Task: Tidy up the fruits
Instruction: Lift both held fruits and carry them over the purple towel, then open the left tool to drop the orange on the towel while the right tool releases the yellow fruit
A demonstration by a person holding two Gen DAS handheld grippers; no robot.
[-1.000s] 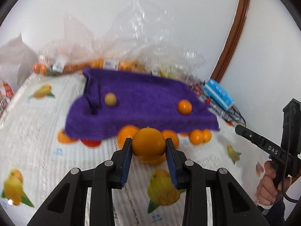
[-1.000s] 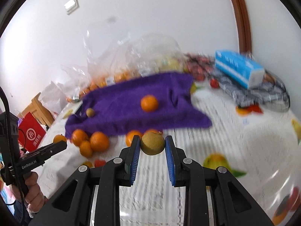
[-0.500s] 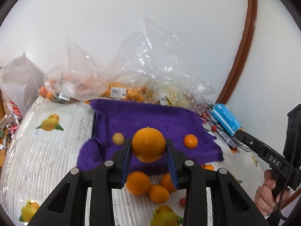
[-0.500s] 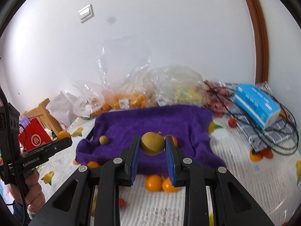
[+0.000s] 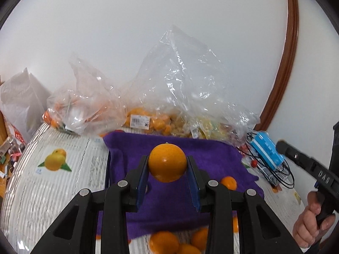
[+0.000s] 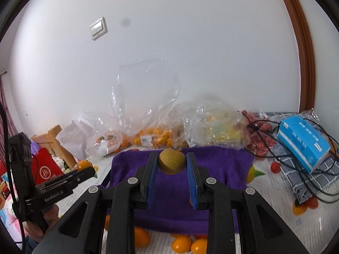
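Note:
My left gripper [image 5: 167, 167] is shut on a large orange [image 5: 167, 162] and holds it in the air above the purple towel [image 5: 211, 158]. My right gripper [image 6: 172, 165] is shut on a small brownish-green round fruit [image 6: 172, 164], also raised above the purple towel [image 6: 222, 165]. One small orange [image 5: 228, 182] lies on the towel at the right. Several loose oranges [image 5: 164, 242] lie on the table at the towel's near edge, and they also show in the right wrist view [image 6: 181, 243].
Clear plastic bags of oranges [image 5: 146, 120] and other fruit [image 6: 214, 130] line the wall behind the towel. A blue tissue pack [image 6: 304, 144] with black cables and small red fruits [image 6: 257, 139] lies right. A red bag [image 6: 45, 170] and wooden chair stand left.
Both grippers have risen with their fruits and tilted up. The towel and loose oranges now sit lower in both views, with more wall showing.

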